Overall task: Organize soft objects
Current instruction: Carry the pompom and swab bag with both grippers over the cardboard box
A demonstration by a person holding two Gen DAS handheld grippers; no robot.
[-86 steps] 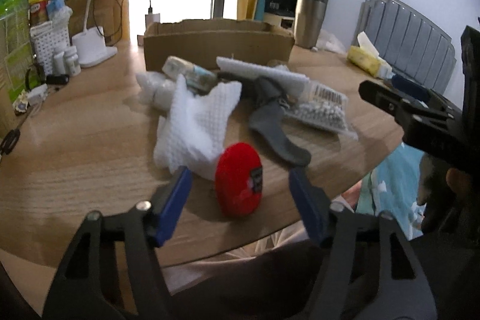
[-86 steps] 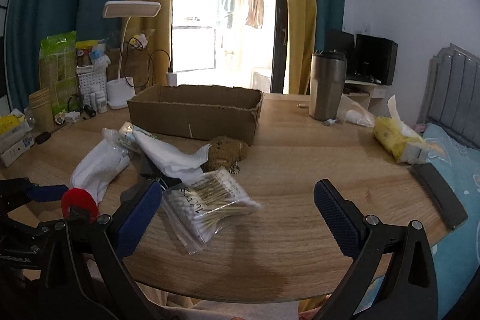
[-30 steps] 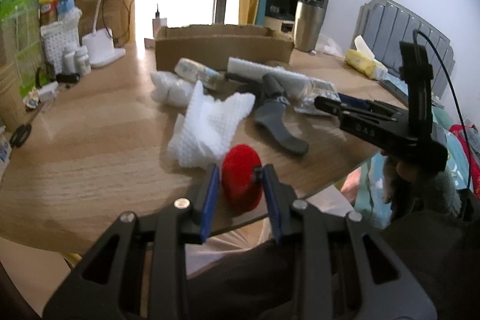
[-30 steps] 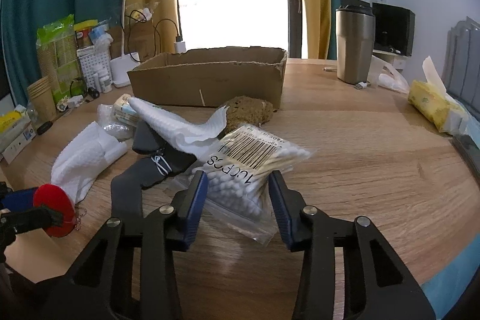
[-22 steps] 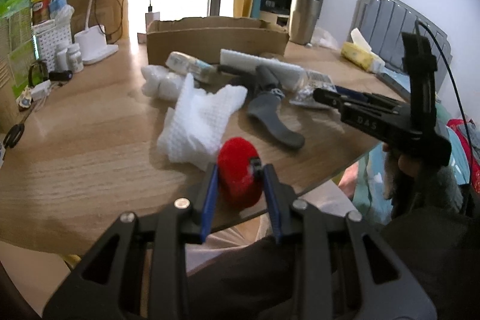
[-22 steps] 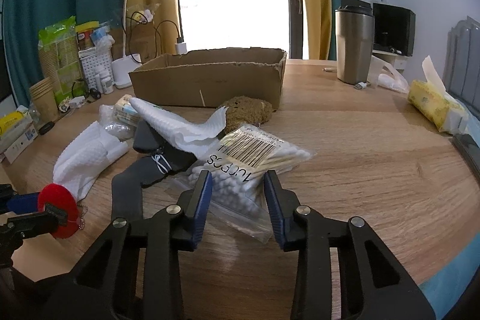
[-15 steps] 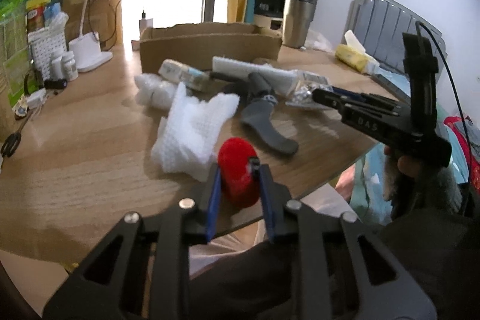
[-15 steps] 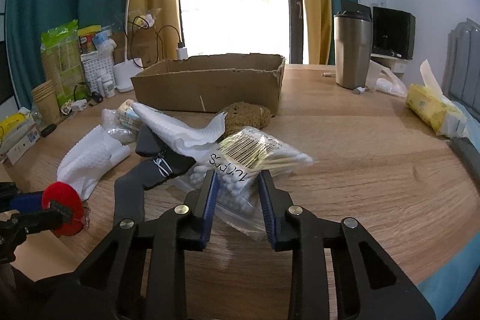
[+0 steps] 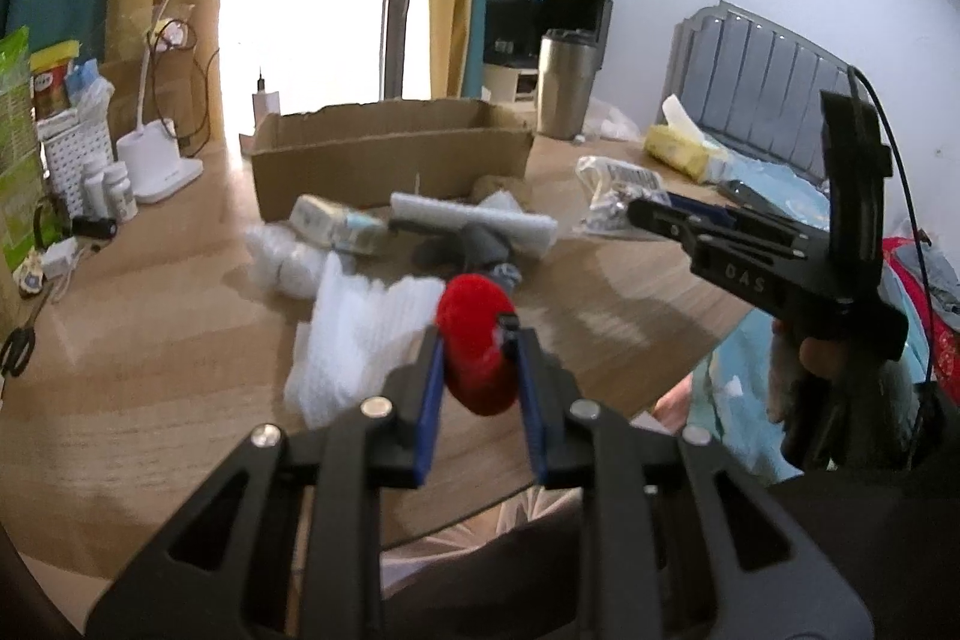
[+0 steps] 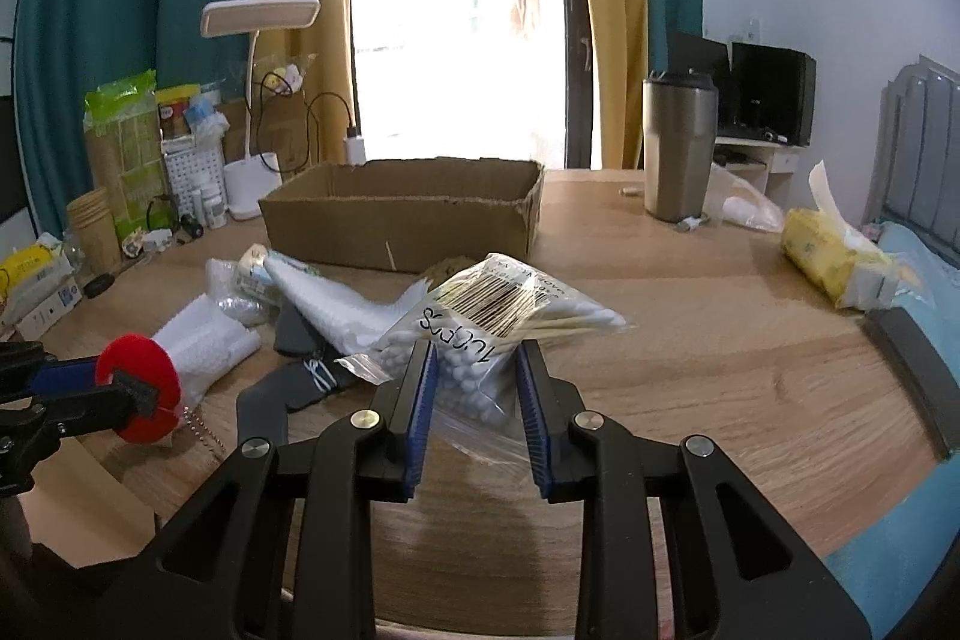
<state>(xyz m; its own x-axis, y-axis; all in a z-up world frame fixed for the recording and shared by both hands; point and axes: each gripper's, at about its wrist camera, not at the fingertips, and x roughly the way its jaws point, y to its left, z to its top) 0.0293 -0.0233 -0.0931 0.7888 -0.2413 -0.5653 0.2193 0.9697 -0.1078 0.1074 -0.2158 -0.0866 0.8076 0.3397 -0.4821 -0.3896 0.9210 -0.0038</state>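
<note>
Gripping a fuzzy red pompom [image 9: 477,343], the left gripper [image 9: 477,346] has its blue pads squeezed tight against both sides of the ball, which sits clear of the wooden tabletop [image 9: 150,340] near the front edge. A short bead chain [image 10: 201,430] dangles from the pompom toward the wood. The right gripper [image 10: 474,370] has just been narrowing its jaws, and they now pinch a clear zip bag of cotton swabs [image 10: 486,328] between the pads; the bag's barcode end sticks up and away from the fingers, and it appears lifted off the surface.

Behind both tools a heap of soft things lies mid-table: a white waffle cloth [image 9: 366,334] closest to the front edge, a dark grey sock [image 10: 282,388] beside it, another white cloth [image 10: 336,307] draped over the pile, and a brownish sponge [image 9: 498,187] just in front of the open cardboard box [image 10: 408,214]. The box stands toward the far edge. A steel tumbler [image 10: 678,148] stands at the far right of the tabletop, a white desk lamp [image 10: 258,100] at the far left, and a yellow tissue pack [image 10: 834,256] by the right edge.
</note>
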